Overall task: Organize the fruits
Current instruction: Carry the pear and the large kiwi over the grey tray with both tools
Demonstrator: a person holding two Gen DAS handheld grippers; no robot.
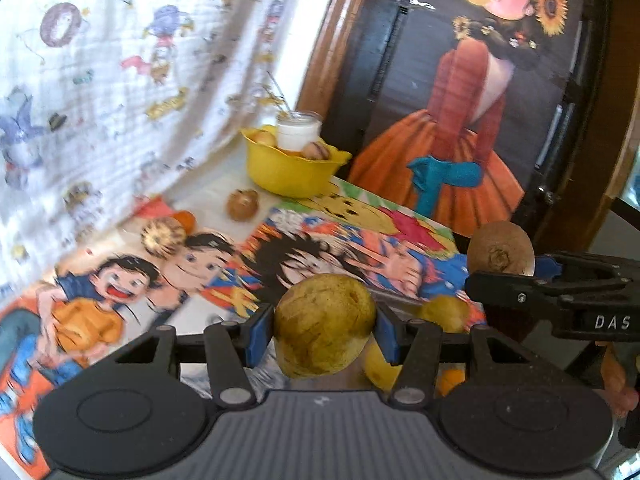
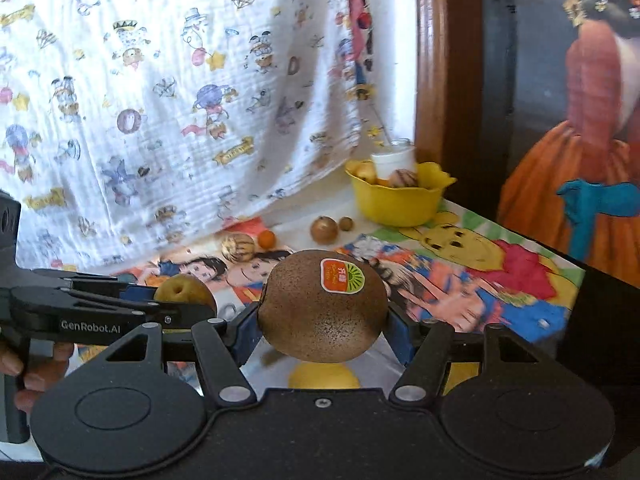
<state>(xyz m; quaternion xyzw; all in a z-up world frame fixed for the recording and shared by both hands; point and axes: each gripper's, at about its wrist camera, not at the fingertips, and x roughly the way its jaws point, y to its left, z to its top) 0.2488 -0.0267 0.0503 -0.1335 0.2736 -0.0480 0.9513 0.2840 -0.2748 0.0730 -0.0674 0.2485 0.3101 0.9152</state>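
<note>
Nearest us, left tool (image 1: 325, 330) grips a yellow-green pear (image 1: 325, 324); right tool (image 2: 323, 318) grips a kiwi (image 2: 323, 306). At 12 o'clock we note the yellow bowl (image 2: 396, 204) on the tabletop (image 2: 520, 280).

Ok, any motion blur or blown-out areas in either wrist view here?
Left wrist view: cartoon mat and cloth smeared, held pear sharp. Right wrist view: kiwi crisp, painting soft, white gap beside the cloth blown out.

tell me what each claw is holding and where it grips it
Left claw pinches a yellow-green pear across its middle, one pad on each side. Right claw clamps a brown kiwi by its sides, sticker facing up.
</note>
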